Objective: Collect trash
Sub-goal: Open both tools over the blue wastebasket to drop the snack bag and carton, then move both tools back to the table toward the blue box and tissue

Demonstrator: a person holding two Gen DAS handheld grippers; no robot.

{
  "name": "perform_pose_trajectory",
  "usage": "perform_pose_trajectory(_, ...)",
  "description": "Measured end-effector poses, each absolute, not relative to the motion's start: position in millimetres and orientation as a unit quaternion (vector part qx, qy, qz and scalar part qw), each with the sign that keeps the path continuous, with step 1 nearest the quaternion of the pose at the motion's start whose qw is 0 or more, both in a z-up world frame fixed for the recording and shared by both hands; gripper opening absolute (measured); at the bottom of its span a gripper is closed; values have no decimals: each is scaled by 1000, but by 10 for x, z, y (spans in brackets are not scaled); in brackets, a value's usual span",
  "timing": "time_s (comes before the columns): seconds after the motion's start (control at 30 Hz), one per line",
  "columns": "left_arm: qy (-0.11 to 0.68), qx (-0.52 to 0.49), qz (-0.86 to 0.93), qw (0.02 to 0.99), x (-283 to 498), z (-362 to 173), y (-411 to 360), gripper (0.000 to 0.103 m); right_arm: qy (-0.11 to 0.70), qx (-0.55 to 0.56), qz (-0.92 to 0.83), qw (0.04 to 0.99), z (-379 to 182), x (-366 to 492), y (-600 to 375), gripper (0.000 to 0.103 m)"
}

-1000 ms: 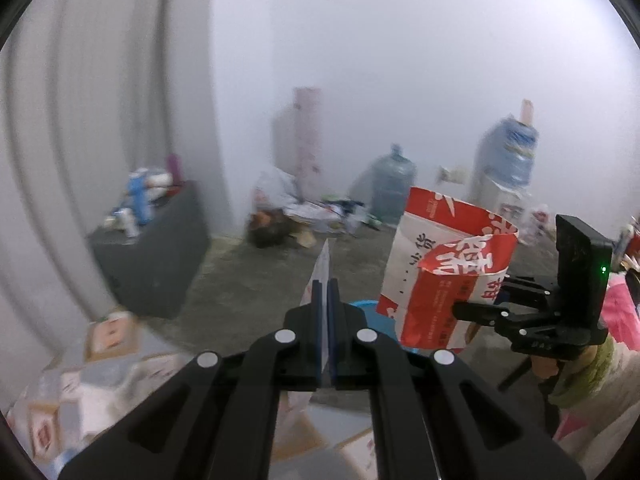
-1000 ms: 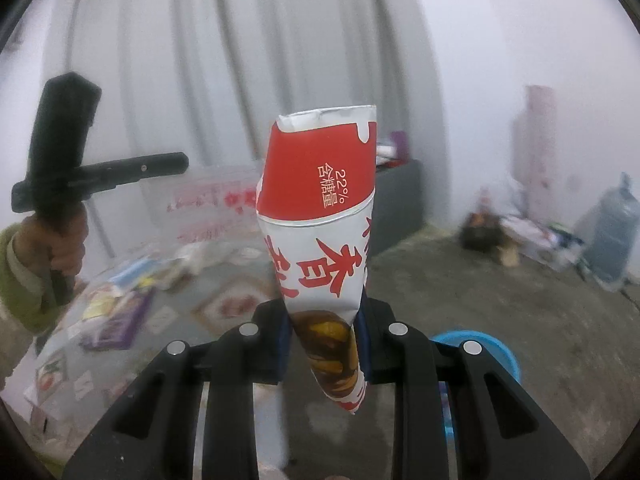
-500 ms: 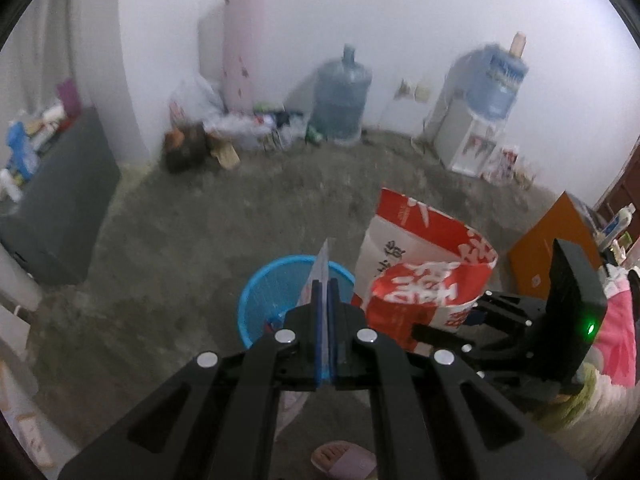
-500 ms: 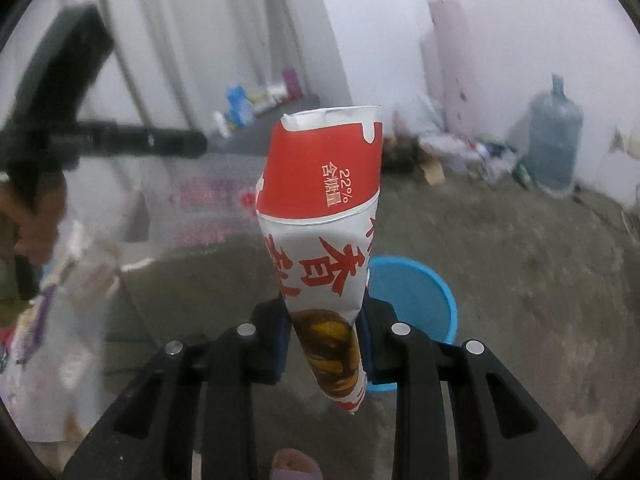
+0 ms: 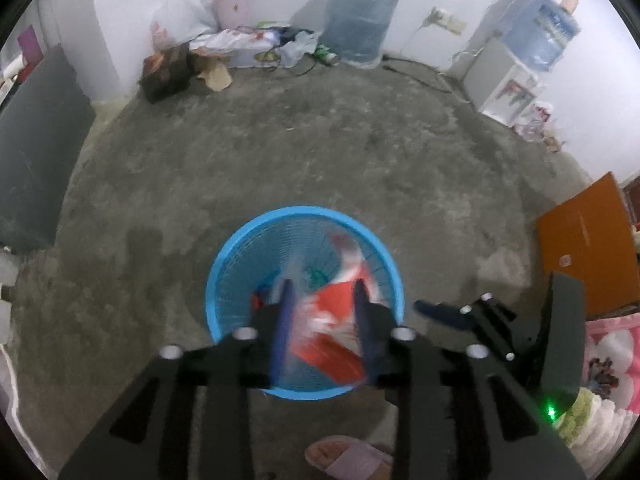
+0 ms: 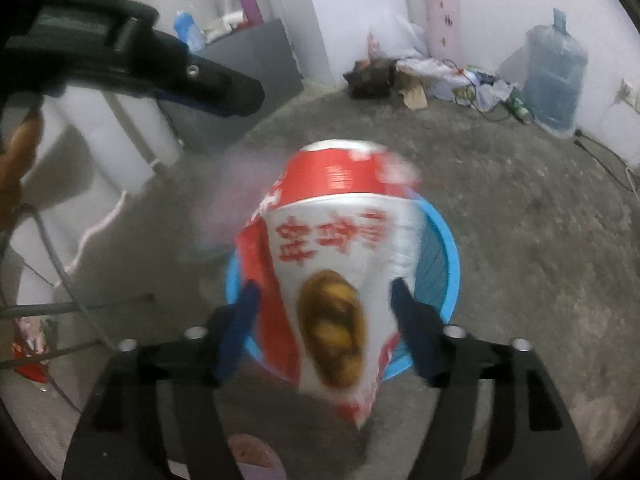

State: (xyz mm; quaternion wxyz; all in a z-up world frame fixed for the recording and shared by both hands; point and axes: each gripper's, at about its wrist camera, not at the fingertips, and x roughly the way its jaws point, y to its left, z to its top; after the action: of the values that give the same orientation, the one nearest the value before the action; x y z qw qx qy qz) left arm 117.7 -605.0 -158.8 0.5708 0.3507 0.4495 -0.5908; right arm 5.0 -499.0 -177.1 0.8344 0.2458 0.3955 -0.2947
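Observation:
A blue plastic basket [image 5: 224, 276] stands on the concrete floor just below both grippers; it also shows in the right wrist view [image 6: 444, 264]. My left gripper [image 5: 322, 304] is open above the basket, and blurred red and white wrappers [image 5: 340, 308] lie in the basket between its fingers. My right gripper [image 6: 326, 300] is open over the basket's rim, and the red and white snack bag [image 6: 340, 248] is loose between its fingers, blurred. The right gripper also shows at the right of the left wrist view [image 5: 444, 312].
Two water jugs [image 5: 360, 20], a white dispenser [image 5: 504, 84] and a pile of bags and boxes [image 5: 224, 52] stand along the far wall. A dark cabinet [image 5: 36, 148] is at the left, an orange board [image 5: 584, 240] at the right. A pink slipper [image 5: 344, 458] is below.
Both grippers have swung down over the blue basket and opened. The thin wrapper has left my left gripper and the snack bag has come loose from my right gripper.

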Motion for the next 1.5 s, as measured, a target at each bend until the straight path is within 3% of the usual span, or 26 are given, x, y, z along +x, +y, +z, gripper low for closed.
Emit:
perform_pose_trajectory(0.03, 450, 347, -590, 574, 1187, -1578, -6029, 47, 396, 242, -299, 834, -1756, 44, -5002, 76)
perform_pose_trajectory(0.2, 456, 314, -599, 579, 1264, -1375, -5851, 57, 386, 247, -307, 834, -1613, -101, -4924, 79)
perform_pose_trajectory(0.43, 457, 278, -606, 589, 1312, -885, -5517, 58, 359, 252, -311, 843, -1323, -299, -4675, 79)
perform_pose_trajectory(0.63, 411, 232, -621, 625, 1195, -206, -4818, 63, 319, 241, -289, 870, -818, -435, -4441, 79)
perform_pose_trajectory(0.97, 335, 158, -567, 736, 1300, 464, -2715, 67, 304, 182, -192, 915, -121, -322, -3886, 79)
perform_pose_trajectory(1.27, 321, 78, -399, 856, 1576, 501, -341, 68, 294, 141, -72, 943, 183, 349, -3107, 79)
perform_pose_trajectory(1.5, 309, 41, -323, 894, 1703, 483, 774, 68, 299, 126, 43, 945, 265, 952, -2379, 78)
